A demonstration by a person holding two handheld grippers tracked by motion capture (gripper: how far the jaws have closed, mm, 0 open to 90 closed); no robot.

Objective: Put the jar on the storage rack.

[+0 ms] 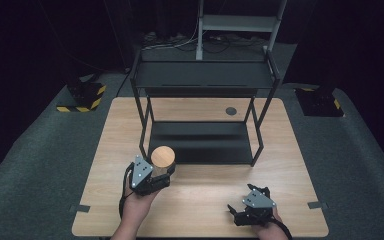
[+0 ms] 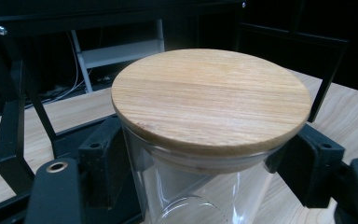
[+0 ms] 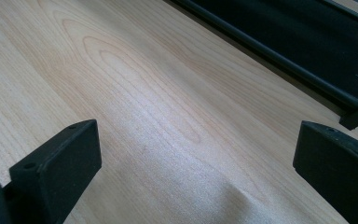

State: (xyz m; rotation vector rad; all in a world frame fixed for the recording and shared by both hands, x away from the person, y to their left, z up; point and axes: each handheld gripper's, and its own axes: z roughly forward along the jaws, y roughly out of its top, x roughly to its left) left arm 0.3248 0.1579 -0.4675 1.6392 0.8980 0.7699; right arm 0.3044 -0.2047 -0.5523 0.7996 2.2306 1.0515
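A clear glass jar (image 2: 191,196) with a round wooden lid (image 2: 209,98) stands between the jaws of my left gripper (image 2: 205,158), which is shut on its glass body just under the lid. In the high view the jar (image 1: 163,156) sits at the front left corner of a black rack, with the left gripper (image 1: 161,169) behind it, held by a hand. My right gripper (image 1: 234,211) rests low at the table's front right, open, its jaws pointing left. In its own view the right gripper (image 3: 196,158) has bare wood between its fingers (image 3: 56,168).
A black two-tier metal rack (image 1: 202,75) stands on the wooden table (image 1: 205,195); its lower shelf (image 1: 200,142) lies just behind the jar, and its base edge (image 3: 284,32) crosses the right gripper view. A dark round hole (image 1: 231,111) marks the table's far side.
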